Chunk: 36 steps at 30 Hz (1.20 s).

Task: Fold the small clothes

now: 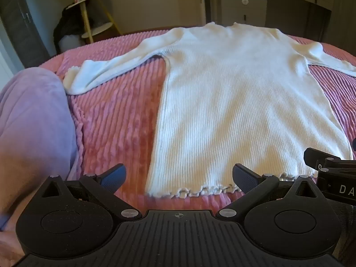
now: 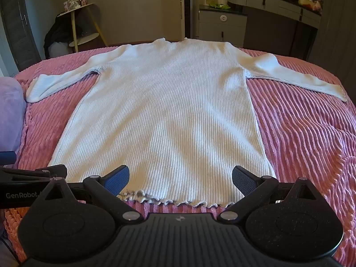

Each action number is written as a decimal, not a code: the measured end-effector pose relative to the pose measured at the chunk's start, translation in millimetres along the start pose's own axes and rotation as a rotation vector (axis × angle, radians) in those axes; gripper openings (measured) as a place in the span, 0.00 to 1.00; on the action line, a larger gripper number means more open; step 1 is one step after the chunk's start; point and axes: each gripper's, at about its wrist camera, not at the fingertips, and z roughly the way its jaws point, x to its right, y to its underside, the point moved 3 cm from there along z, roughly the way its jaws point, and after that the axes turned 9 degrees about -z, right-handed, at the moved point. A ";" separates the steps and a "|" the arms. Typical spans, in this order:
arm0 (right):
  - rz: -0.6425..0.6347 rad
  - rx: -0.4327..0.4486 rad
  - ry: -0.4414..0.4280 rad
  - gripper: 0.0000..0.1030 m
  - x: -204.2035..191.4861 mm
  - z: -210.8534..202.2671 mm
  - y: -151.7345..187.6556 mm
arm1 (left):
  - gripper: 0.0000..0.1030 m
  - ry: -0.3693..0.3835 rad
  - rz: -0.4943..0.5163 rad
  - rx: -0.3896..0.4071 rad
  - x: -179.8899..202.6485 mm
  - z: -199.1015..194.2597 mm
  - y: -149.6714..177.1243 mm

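Note:
A white ribbed long-sleeved sweater (image 1: pixel 240 102) lies flat on the pink bed cover, hem toward me, collar at the far side, both sleeves spread out. It also shows in the right wrist view (image 2: pixel 169 115). My left gripper (image 1: pixel 179 178) is open and empty, just short of the frilly hem at its left corner. My right gripper (image 2: pixel 180 179) is open and empty, over the hem's middle-right part. Each gripper's body shows at the edge of the other's view.
The pink ribbed bed cover (image 2: pixel 300 138) spreads around the sweater. A lilac pillow (image 1: pixel 33 115) lies at the left. A yellow-legged side table (image 2: pixel 77 22) and grey drawers (image 2: pixel 222 26) stand beyond the bed's far edge.

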 end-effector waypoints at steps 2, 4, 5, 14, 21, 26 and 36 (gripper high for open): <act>0.001 0.000 -0.001 0.96 0.0 0.1 0.0 | 1.00 0.001 -0.001 0.001 0.0 0.0 -0.1; 0.001 0.000 -0.001 0.96 0.0 0.1 0.0 | 1.00 0.003 -0.001 0.000 0.2 -0.1 -0.1; 0.001 0.000 -0.001 0.96 -0.2 0.1 -0.1 | 1.00 0.004 -0.001 0.000 0.5 -0.2 -0.1; 0.003 0.002 -0.003 0.96 0.6 0.0 0.6 | 1.00 0.008 -0.001 -0.002 -0.5 1.4 -0.4; 0.003 0.001 -0.004 0.96 1.0 -0.1 0.8 | 1.00 0.009 -0.008 0.000 0.7 0.4 0.7; 0.004 0.001 -0.004 0.96 1.2 -0.2 0.8 | 1.00 0.011 -0.010 -0.001 0.6 0.6 1.0; 0.004 0.001 -0.005 0.96 1.7 0.0 0.8 | 1.00 0.015 -0.013 -0.005 1.2 0.6 2.5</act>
